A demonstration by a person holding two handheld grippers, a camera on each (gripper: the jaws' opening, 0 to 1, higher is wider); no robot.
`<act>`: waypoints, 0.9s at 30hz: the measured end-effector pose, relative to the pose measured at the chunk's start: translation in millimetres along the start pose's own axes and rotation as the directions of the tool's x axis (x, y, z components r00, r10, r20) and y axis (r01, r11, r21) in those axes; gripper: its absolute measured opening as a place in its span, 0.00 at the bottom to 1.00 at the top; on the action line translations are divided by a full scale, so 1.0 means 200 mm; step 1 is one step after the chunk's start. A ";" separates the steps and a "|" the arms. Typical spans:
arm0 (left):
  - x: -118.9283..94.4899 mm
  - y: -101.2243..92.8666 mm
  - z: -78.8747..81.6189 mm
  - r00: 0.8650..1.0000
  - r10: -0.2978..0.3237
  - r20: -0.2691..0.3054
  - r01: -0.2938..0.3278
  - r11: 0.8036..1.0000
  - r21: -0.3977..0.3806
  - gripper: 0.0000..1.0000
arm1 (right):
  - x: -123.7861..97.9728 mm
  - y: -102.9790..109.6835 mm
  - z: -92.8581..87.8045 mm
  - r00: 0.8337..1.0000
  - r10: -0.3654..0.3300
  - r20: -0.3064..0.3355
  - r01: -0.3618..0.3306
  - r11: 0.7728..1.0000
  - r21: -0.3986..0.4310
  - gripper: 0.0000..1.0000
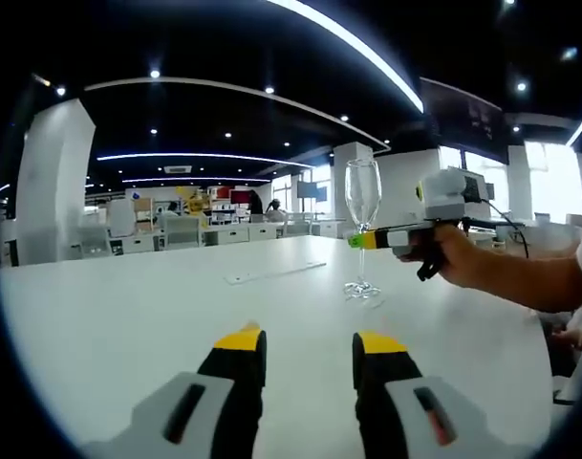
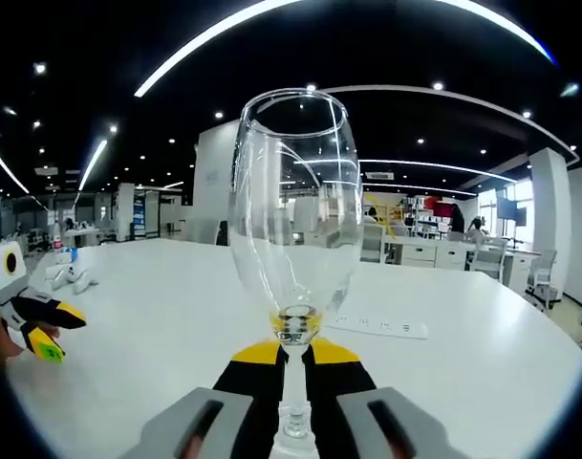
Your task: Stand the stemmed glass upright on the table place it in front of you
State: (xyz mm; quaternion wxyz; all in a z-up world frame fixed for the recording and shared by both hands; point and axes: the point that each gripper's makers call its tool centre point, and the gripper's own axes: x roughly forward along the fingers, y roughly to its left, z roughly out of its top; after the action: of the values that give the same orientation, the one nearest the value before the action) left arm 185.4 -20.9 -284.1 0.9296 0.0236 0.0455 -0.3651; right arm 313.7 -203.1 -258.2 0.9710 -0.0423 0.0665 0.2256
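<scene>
A clear stemmed glass [image 1: 362,196] stands upright on the white table [image 1: 128,316], its foot [image 1: 362,290] at the tabletop. Coming in from the right, my right gripper [image 1: 365,239] is shut on the stem just under the bowl, with a person's hand [image 1: 463,256] holding it. In the right gripper view the glass [image 2: 292,210] rises close in front, and the yellow-tipped jaws of my right gripper [image 2: 292,359] are closed on the stem. My left gripper [image 1: 310,346] hovers low over the table in front of the glass, open with nothing in it. It also appears at the far left, my left gripper [image 2: 44,330].
A flat white strip [image 1: 274,273] lies on the table beyond the glass, the same strip [image 2: 377,326] to the right of the glass. Small white objects [image 2: 71,277] sit at the table's far left. Desks and chairs [image 1: 185,232] stand behind the table.
</scene>
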 end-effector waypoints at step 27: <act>-0.01 0.04 0.05 1.000 0.029 -0.004 -0.029 0.999 0.017 0.36 | 0.25 -0.12 0.08 0.999 -0.028 0.035 0.028 1.000 0.006 0.13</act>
State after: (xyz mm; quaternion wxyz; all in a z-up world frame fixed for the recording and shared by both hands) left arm 189.6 -15.1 -274.2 0.9344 0.0331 0.0441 -0.3519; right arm 370.2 -201.6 -247.9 0.9752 -0.0368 0.0494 0.2125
